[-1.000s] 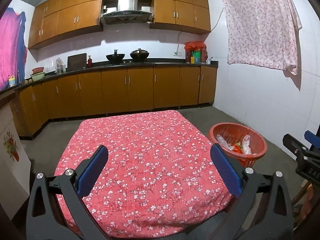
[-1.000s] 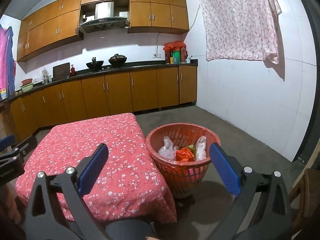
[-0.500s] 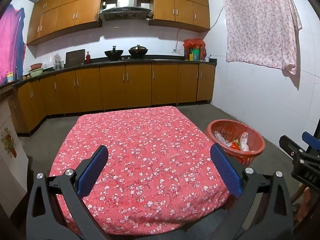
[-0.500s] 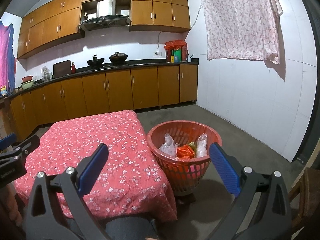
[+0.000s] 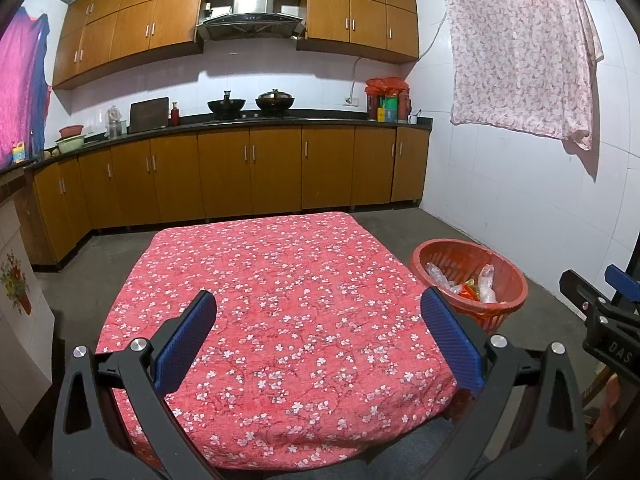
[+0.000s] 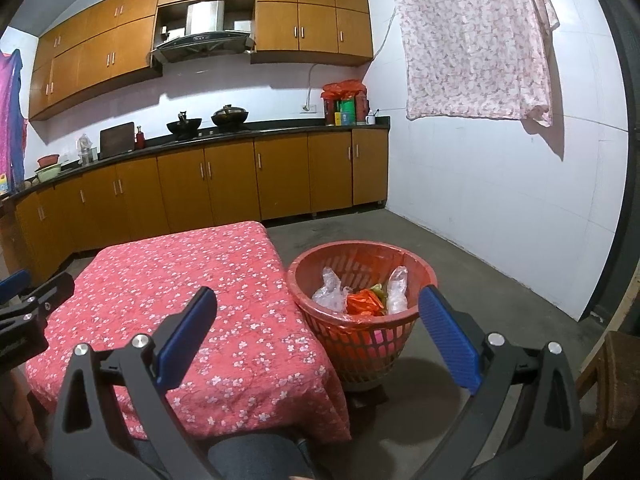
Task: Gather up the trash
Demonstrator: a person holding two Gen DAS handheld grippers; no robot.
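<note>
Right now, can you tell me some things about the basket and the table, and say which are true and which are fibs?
1. The red basket stands on the floor beside the table. True.
2. The basket is empty. False: clear plastic wrappers and an orange wrapper lie in it.
3. The left hand-held gripper is holding a bottle. False: it is open and holds nothing.
4. The right hand-held gripper is open. True.
5. The tablecloth is plain blue. False: it is red with small white flowers.
6. Two black woks sit on the kitchen counter. True.
</note>
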